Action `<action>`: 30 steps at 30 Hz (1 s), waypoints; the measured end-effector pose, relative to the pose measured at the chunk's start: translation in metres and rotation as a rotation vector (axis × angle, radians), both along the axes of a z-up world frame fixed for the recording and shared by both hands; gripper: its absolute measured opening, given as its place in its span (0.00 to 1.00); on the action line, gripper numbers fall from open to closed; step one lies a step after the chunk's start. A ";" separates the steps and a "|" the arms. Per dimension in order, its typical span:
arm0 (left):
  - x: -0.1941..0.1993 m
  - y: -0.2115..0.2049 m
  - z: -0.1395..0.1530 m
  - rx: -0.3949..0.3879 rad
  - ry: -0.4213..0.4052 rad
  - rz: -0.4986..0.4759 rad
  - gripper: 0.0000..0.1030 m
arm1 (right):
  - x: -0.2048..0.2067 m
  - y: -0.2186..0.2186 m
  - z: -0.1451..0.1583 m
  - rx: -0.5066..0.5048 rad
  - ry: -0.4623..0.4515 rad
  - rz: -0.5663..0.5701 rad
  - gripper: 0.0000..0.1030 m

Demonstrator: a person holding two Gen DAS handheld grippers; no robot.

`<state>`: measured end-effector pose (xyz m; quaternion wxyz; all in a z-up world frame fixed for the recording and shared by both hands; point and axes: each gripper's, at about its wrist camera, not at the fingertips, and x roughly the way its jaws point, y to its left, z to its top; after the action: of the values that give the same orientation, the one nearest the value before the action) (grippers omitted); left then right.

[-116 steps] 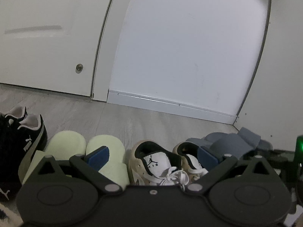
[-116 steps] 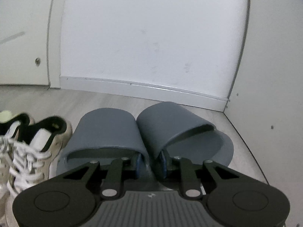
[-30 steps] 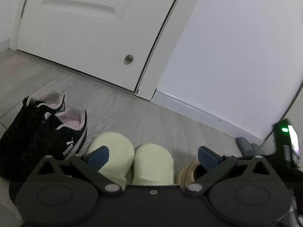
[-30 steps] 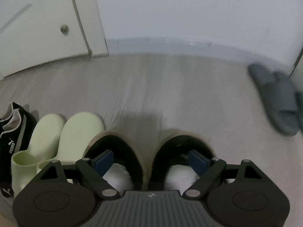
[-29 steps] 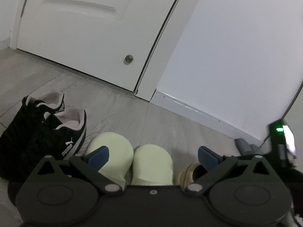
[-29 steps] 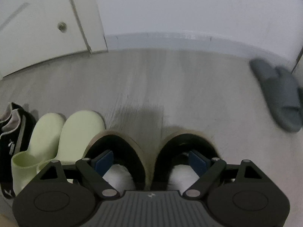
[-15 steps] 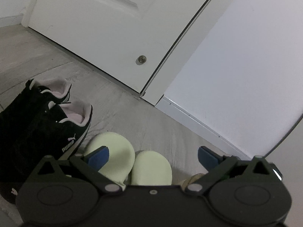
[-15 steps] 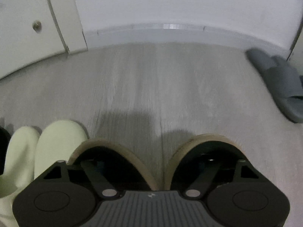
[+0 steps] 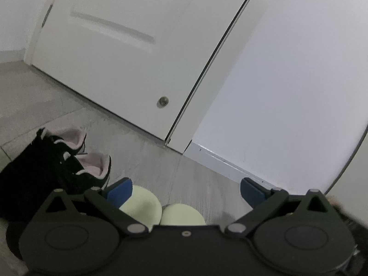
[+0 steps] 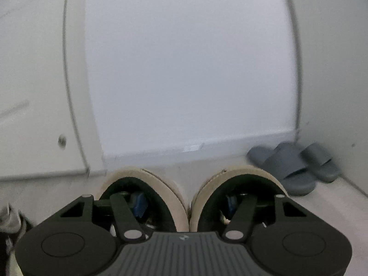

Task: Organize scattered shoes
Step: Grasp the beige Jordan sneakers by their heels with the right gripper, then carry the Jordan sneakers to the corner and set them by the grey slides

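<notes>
Beige sneakers (image 10: 188,197) pinched together by right gripper (image 10: 185,203); left gripper (image 9: 186,189) wide open, empty; grey slides (image 10: 296,165) paired far right.

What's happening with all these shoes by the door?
A person is tidying shoes with two tools. The right hand-held gripper has a finger inside each of the two beige sneakers, pinching them together. The left hand-held gripper is open above the pale green slippers, beside the black sneakers. Grey slides sit in the corner.
</notes>
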<state>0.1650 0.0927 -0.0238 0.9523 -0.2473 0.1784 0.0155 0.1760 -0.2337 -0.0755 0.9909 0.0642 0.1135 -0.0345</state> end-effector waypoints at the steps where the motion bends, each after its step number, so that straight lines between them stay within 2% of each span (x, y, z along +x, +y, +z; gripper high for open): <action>1: -0.002 -0.002 0.001 0.021 -0.004 0.000 0.99 | -0.006 -0.009 0.010 -0.002 -0.033 -0.008 0.59; 4: -0.003 -0.010 0.000 0.066 0.006 -0.009 0.99 | -0.016 -0.037 0.035 0.009 -0.108 -0.026 0.59; 8: 0.005 -0.013 -0.007 0.077 0.056 -0.012 0.99 | -0.023 -0.078 0.065 -0.010 -0.197 -0.075 0.59; 10: 0.007 -0.012 -0.010 0.057 0.063 -0.013 0.99 | -0.028 -0.109 0.081 -0.074 -0.244 -0.102 0.59; 14: 0.009 -0.007 -0.013 0.017 0.065 -0.007 0.99 | -0.040 -0.148 0.080 -0.191 -0.260 -0.159 0.59; 16: 0.010 -0.005 -0.014 0.000 0.062 0.001 0.99 | -0.055 -0.170 0.058 -0.252 -0.246 -0.261 0.59; 18: 0.012 -0.002 -0.016 -0.018 0.074 0.026 0.99 | -0.059 -0.179 0.045 -0.275 -0.223 -0.301 0.59; 21: 0.014 -0.002 -0.017 -0.022 0.089 0.047 0.99 | -0.055 -0.205 0.027 -0.270 -0.111 -0.340 0.59; 25: 0.018 -0.005 -0.018 0.002 0.111 0.034 0.99 | -0.038 -0.241 0.019 -0.168 -0.033 -0.407 0.58; 30: 0.020 -0.006 -0.019 0.002 0.128 0.028 0.99 | -0.017 -0.266 0.016 -0.101 -0.014 -0.473 0.58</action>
<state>0.1850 0.0868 -0.0427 0.9389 -0.2473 0.2354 0.0446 0.1589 -0.4995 -0.0591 0.9579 0.0397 0.0867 -0.2709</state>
